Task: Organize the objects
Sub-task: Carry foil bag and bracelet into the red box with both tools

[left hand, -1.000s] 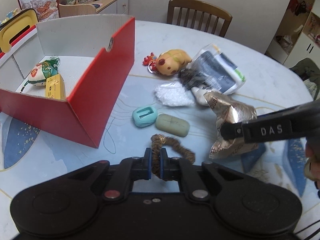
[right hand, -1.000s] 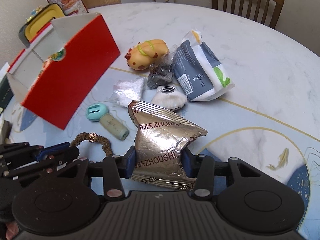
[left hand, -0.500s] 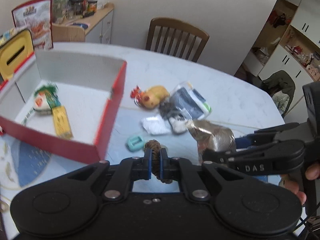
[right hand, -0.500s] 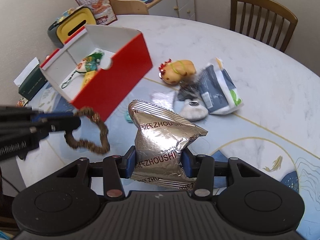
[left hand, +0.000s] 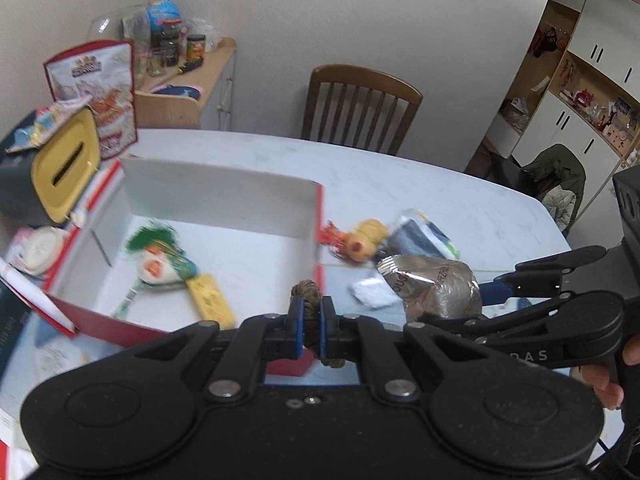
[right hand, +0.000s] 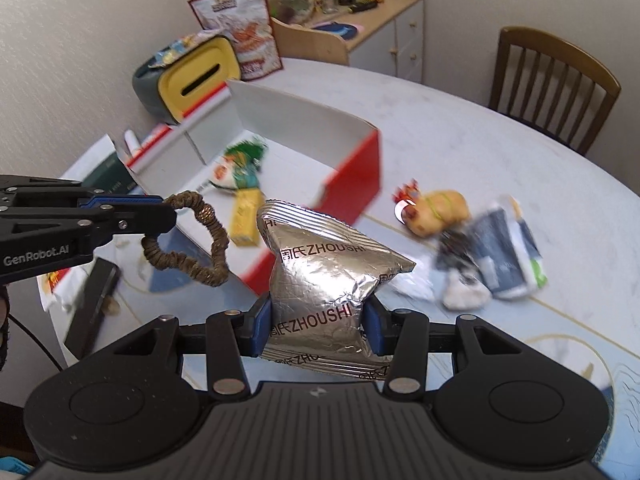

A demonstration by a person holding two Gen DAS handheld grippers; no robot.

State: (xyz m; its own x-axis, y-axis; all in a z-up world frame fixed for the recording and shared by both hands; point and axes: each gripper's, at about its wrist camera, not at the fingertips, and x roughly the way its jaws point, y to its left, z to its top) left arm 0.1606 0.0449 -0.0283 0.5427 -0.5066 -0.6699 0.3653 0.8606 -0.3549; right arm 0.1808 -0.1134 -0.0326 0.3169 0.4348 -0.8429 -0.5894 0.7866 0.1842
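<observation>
Height is what you have gained in the last second: your left gripper [left hand: 310, 330], clamped on the brown scrunchie [right hand: 188, 236], and your right gripper [right hand: 316, 330], pinching the silver snack bag [right hand: 320, 280], have both left the table and now hang beside the red box [left hand: 318, 220], so dropping them in looks next. Only the right wrist view shows the scrunchie's whole loop dangling free.

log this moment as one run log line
left tool: shut on scrunchie | right tool: shut on foil bag | both held above table | red box: open, two items inside
</observation>
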